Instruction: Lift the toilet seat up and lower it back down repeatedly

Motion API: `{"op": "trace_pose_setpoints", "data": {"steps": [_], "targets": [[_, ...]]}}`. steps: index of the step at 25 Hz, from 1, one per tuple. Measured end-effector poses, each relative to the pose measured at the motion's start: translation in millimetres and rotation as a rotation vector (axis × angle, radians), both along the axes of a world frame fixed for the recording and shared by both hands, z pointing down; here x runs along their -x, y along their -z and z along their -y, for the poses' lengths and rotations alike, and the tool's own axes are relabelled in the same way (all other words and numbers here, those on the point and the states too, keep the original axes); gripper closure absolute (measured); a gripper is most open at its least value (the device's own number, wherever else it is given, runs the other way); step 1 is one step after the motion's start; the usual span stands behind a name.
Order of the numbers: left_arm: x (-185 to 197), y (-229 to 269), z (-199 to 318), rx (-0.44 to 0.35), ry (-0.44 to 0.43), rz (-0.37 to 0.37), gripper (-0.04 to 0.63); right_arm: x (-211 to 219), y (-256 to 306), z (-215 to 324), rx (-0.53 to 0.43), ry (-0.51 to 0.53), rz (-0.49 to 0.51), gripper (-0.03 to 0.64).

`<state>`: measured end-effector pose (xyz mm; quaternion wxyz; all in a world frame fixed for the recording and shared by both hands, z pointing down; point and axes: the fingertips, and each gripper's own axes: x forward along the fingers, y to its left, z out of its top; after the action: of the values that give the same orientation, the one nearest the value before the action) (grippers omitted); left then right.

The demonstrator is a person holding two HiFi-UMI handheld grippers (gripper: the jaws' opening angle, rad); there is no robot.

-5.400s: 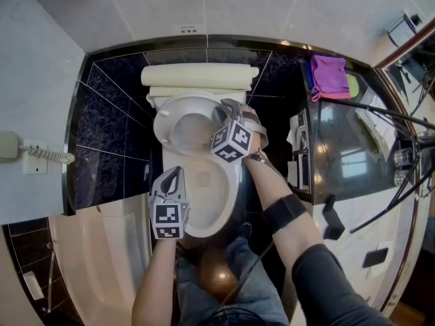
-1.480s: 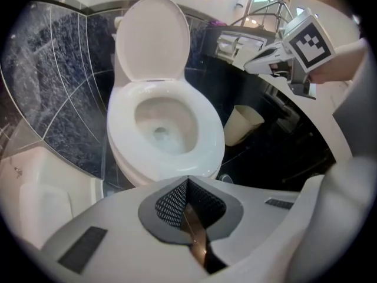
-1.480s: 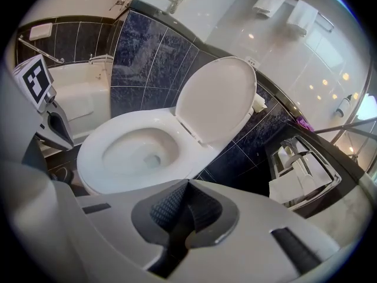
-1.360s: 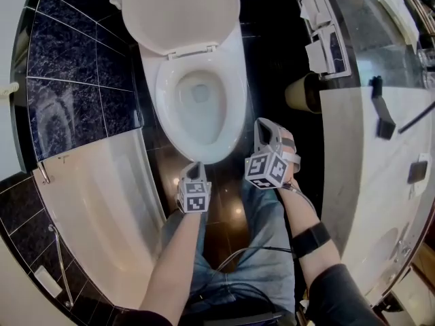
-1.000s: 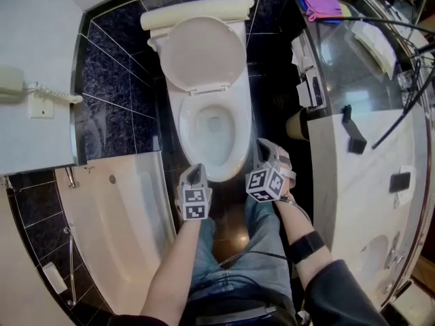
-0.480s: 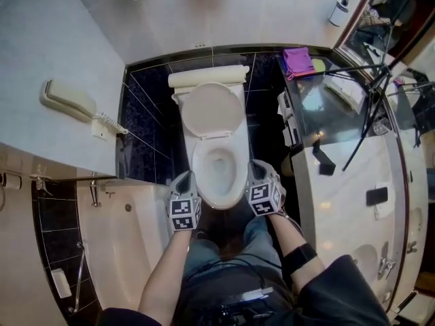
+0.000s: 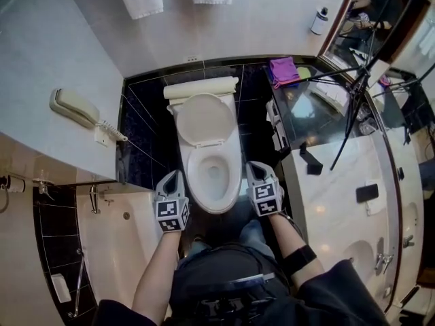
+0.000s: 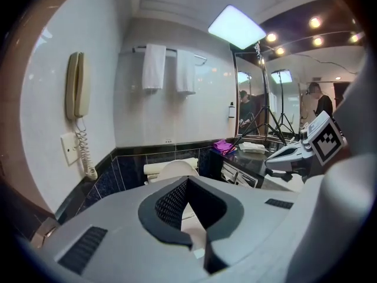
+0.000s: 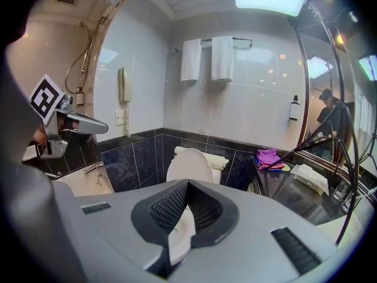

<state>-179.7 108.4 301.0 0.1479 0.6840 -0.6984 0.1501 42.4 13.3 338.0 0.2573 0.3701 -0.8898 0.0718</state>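
Jaws together, empty: left gripper [image 7: 175, 175], right gripper [image 7: 253, 166] | toilet seat [image 7: 204, 119] upright | ceiling light [image 8: 235, 26]: gripper views only

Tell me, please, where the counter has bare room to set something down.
The white marble counter lies bare between the small black object and the flat dark slab. The dark glass top by the purple cloth is crowded: folded white items, tripod legs.

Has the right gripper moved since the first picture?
Yes. The right gripper was over the toilet bowl near the hinge; now it sits beside the bowl's front right rim, no longer over it.
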Motion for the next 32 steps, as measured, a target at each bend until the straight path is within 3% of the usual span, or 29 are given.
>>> {"op": "trace_pose_setpoints", "data": {"steps": [23, 29, 32], "targets": [[-8, -5, 21, -0.019, -0.052, 0.04, 0.595, -10, -17, 38, 0.034, -0.089, 0.006, 0.595], [-16, -33, 21, 0.015, -0.073, 0.069, 0.595, -24, -71, 35, 0.165, -0.12, -0.012, 0.525], [-18, -55, 22, 0.036, -0.071, 0.073, 0.595, -28, -105, 32, 0.237, -0.13, -0.018, 0.448]]}}
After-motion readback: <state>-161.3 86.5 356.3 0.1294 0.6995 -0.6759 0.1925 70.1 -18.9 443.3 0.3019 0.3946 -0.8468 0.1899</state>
